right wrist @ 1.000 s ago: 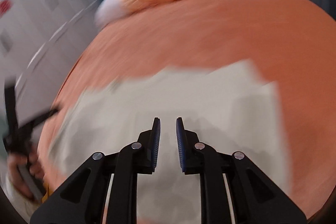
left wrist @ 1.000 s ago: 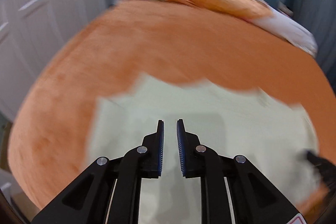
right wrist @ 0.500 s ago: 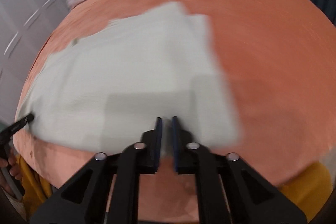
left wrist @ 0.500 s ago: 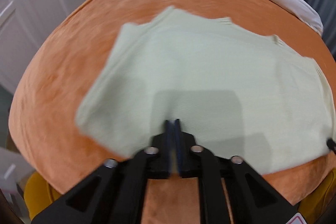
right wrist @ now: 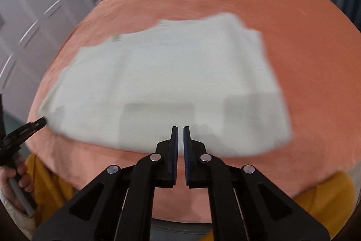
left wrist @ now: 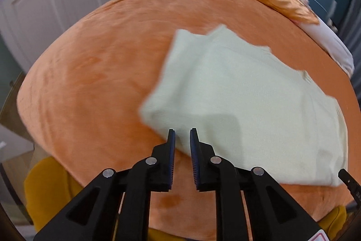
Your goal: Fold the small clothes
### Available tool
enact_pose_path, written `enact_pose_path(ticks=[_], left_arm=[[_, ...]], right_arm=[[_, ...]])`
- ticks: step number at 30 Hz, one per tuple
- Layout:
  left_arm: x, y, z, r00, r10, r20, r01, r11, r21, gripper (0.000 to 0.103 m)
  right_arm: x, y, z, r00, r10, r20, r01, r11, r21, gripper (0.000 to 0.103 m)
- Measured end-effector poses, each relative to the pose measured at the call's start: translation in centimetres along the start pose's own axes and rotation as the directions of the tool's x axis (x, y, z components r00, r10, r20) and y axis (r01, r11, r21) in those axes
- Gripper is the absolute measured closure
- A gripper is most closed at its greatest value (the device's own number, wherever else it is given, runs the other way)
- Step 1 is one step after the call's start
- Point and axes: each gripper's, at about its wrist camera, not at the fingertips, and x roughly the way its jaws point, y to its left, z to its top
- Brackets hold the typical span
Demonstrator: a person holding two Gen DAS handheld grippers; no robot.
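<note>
The pale garment (left wrist: 248,101) lies flat on the orange bed (left wrist: 94,73), its near hem toward the person. Half a second ago both grippers were pinched on that hem. Now the left gripper (left wrist: 182,139) has spread, its jaws apart with nothing between them, just off the cloth's corner at 6 o'clock. The right gripper (right wrist: 180,139) shows a narrow gap; whether it still nips the hem I cannot tell. In its view the left gripper's tip (right wrist: 38,122) sits at 9 o'clock beside the garment's (right wrist: 162,87) left corner. The spreading looks done; a fold likely comes next.
</note>
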Motion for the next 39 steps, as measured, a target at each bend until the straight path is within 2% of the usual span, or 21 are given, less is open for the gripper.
enact_pose_path(ticks=[4, 6, 8, 11, 13, 17, 21, 24, 27, 28, 31, 33, 34, 36, 38, 39], left_arm=[[0.6, 3.0, 0.8, 0.999, -0.037, -0.028, 0.034, 0.994, -0.107, 0.085], [0.8, 4.0, 1.0, 0.996, -0.081, -0.038, 0.074, 0.983, -0.167, 0.081], [0.8, 4.4, 0.9, 0.994, -0.101, -0.039, 0.092, 0.978, -0.186, 0.078], [1.2, 4.4, 0.9, 0.994, -0.100, -0.041, 0.090, 0.977, -0.194, 0.062], [1.8, 4.3, 1.0, 0.994, -0.104, -0.046, 0.092, 0.974, -0.209, 0.046], [3.2, 4.5, 1.2, 0.983, -0.172, -0.060, 0.148, 0.946, -0.288, 0.044], [4.4, 4.4, 1.8, 0.980, -0.189, -0.066, 0.158, 0.934, -0.321, 0.034], [4.4, 4.6, 2.3, 0.979, -0.196, -0.062, 0.161, 0.920, -0.356, 0.032], [3.1, 5.4, 2.6, 0.972, -0.234, -0.015, 0.206, 0.884, -0.420, 0.032], [2.6, 5.5, 2.8, 0.972, -0.236, 0.006, 0.217, 0.881, -0.420, 0.032], [2.7, 4.9, 3.1, 0.977, -0.213, 0.005, 0.199, 0.906, -0.374, 0.032], [4.5, 4.6, 3.0, 0.977, -0.203, -0.057, 0.170, 0.917, -0.361, 0.032], [5.2, 4.7, 2.8, 0.975, -0.210, -0.069, 0.170, 0.912, -0.373, 0.032], [5.3, 4.6, 2.6, 0.980, -0.195, -0.034, 0.169, 0.911, -0.375, 0.029], [5.5, 4.2, 2.9, 0.983, -0.181, -0.038, 0.156, 0.922, -0.355, 0.023], [5.7, 3.9, 3.1, 0.985, -0.170, -0.038, 0.147, 0.930, -0.338, 0.021]], right_arm=[[2.9, 4.7, 2.4, 0.996, 0.062, -0.063, -0.066, 0.996, -0.066, 0.098], [4.1, 6.2, 3.0, 0.994, 0.058, -0.091, -0.066, 0.994, -0.083, 0.098], [6.0, 6.9, 4.0, 0.989, 0.052, -0.139, -0.064, 0.994, -0.085, 0.098], [8.2, 7.5, 4.8, 0.983, -0.003, -0.184, -0.020, 0.993, -0.118, 0.099], [8.9, 7.6, 5.3, 0.978, -0.014, -0.209, -0.013, 0.992, -0.128, 0.100], [9.9, 7.7, 6.1, 0.966, -0.008, -0.258, -0.026, 0.991, -0.129, 0.102], [10.6, 8.0, 6.4, 0.959, -0.020, -0.282, -0.021, 0.990, -0.142, 0.102], [10.9, 8.3, 6.5, 0.960, -0.035, -0.277, -0.010, 0.987, -0.159, 0.102], [10.7, 7.9, 6.6, 0.962, -0.018, -0.274, -0.023, 0.989, -0.143, 0.102], [10.5, 7.7, 6.7, 0.962, -0.004, -0.274, -0.032, 0.992, -0.125, 0.102], [7.9, 7.8, 7.6, 0.975, 0.033, -0.219, -0.053, 0.995, -0.086, 0.098], [7.2, 8.2, 8.4, 0.979, 0.055, -0.199, -0.071, 0.995, -0.074, 0.098], [7.4, 8.5, 8.9, 0.977, 0.063, -0.202, -0.080, 0.994, -0.078, 0.098], [8.8, 9.0, 9.3, 0.974, 0.036, -0.224, -0.059, 0.993, -0.100, 0.098], [11.4, 8.9, 9.0, 0.959, 0.024, -0.282, -0.054, 0.994, -0.099, 0.101], [12.3, 9.1, 8.7, 0.958, 0.027, -0.285, -0.057, 0.994, -0.097, 0.103]])
